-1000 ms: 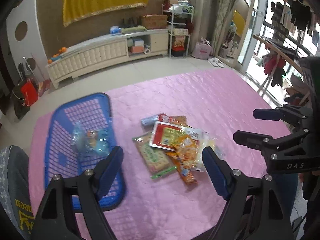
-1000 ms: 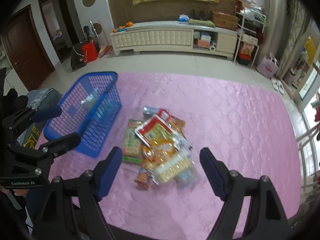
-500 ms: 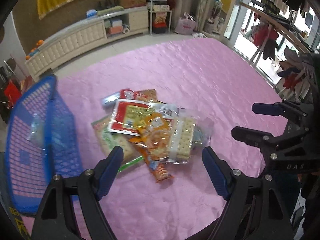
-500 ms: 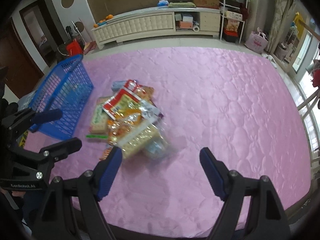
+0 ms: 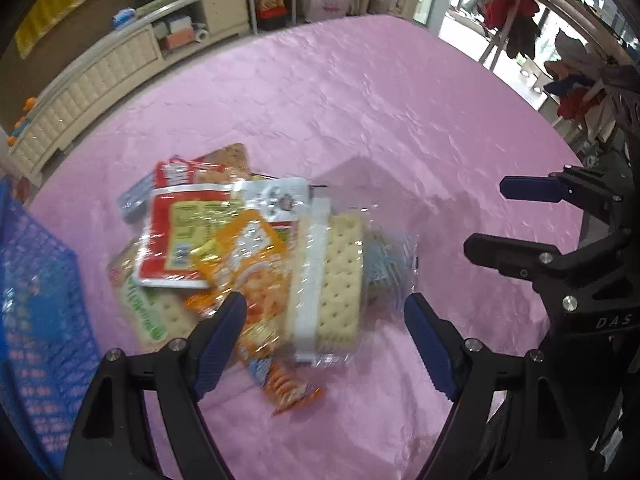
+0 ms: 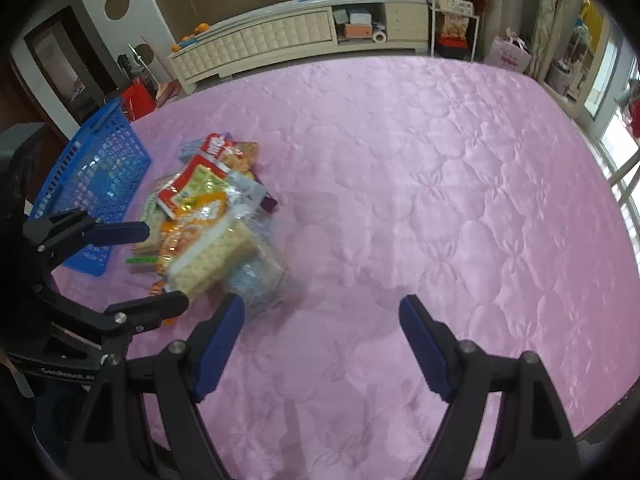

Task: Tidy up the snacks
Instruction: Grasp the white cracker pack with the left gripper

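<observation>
Two grippers are hanging over a pink quilted cover (image 6: 420, 168), both tilted steeply down and both with their jaws standing wide apart, holding nothing. A heap of snack packets (image 5: 248, 256) is lying on the cover, just beside a blue basket (image 6: 96, 168) that is sitting at the cover's edge. The left gripper (image 5: 324, 344) is hovering right over the heap, with a clear pack of pale crackers (image 5: 340, 280) showing between its blue pads and an orange crisp packet (image 5: 256, 264) under the left pad. A red and white packet (image 5: 180, 236) is lying further back in the heap, overlapping a green-edged one. The right gripper (image 6: 320, 344) is pointing at bare cover just to the right of the heap, and the nearest packet, a crinkled clear bag (image 6: 256, 276), is sitting close to its left pad. Something clear and bluish is lying inside the basket, too blurred to make out. Beyond the cover a long cream cabinet (image 6: 288, 36) is standing against the wall.
</observation>
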Tool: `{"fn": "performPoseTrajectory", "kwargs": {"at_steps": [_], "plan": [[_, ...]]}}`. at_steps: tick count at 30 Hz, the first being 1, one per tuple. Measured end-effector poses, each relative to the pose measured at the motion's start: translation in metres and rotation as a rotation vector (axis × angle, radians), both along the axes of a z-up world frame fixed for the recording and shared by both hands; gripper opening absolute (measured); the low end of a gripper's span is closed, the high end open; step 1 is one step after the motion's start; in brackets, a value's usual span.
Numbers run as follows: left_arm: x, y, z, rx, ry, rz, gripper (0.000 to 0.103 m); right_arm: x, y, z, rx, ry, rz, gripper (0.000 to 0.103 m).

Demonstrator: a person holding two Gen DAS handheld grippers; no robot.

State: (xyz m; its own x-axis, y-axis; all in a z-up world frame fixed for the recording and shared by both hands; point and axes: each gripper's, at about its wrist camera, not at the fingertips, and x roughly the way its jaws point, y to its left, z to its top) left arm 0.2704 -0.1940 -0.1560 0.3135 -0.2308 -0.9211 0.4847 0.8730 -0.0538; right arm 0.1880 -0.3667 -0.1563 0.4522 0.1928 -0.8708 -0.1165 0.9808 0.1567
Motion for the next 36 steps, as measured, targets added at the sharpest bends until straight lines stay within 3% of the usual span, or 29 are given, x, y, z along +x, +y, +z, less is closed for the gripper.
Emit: {"fn": "performPoseTrajectory", "kwargs": {"at_steps": [3,7,10,11,13,20,27,36], "plan": [[0.008,-0.009,-0.009,0.015,0.02,-0.027,0.08,0.001,-0.01,-0.007,0.015,0.015,-0.017,0.083],[0.016,-0.008,-0.017,-0.03,0.085,-0.016,0.074,0.001,-0.016,-0.014,0.032,0.028,-0.033,0.083],[0.021,-0.003,-0.023,-0.048,0.115,0.007,0.057,-0.001,-0.02,-0.017,0.029,0.034,-0.045,0.083],[0.022,-0.003,-0.024,-0.053,0.119,0.013,0.046,-0.001,-0.02,-0.017,0.03,0.036,-0.047,0.083],[0.022,0.0,-0.023,-0.078,0.134,0.025,0.042,-0.001,-0.02,-0.017,0.031,0.038,-0.049,0.083],[0.01,0.013,-0.017,-0.096,0.099,0.072,0.039,-0.001,-0.009,-0.01,0.026,0.038,-0.032,0.083],[-0.015,0.043,0.008,-0.089,-0.007,0.156,0.039,0.003,0.01,-0.004,-0.015,0.035,0.015,0.083],[-0.038,0.077,0.019,-0.052,-0.091,0.237,0.039,0.019,0.064,-0.007,-0.118,0.022,0.217,0.083]]}}
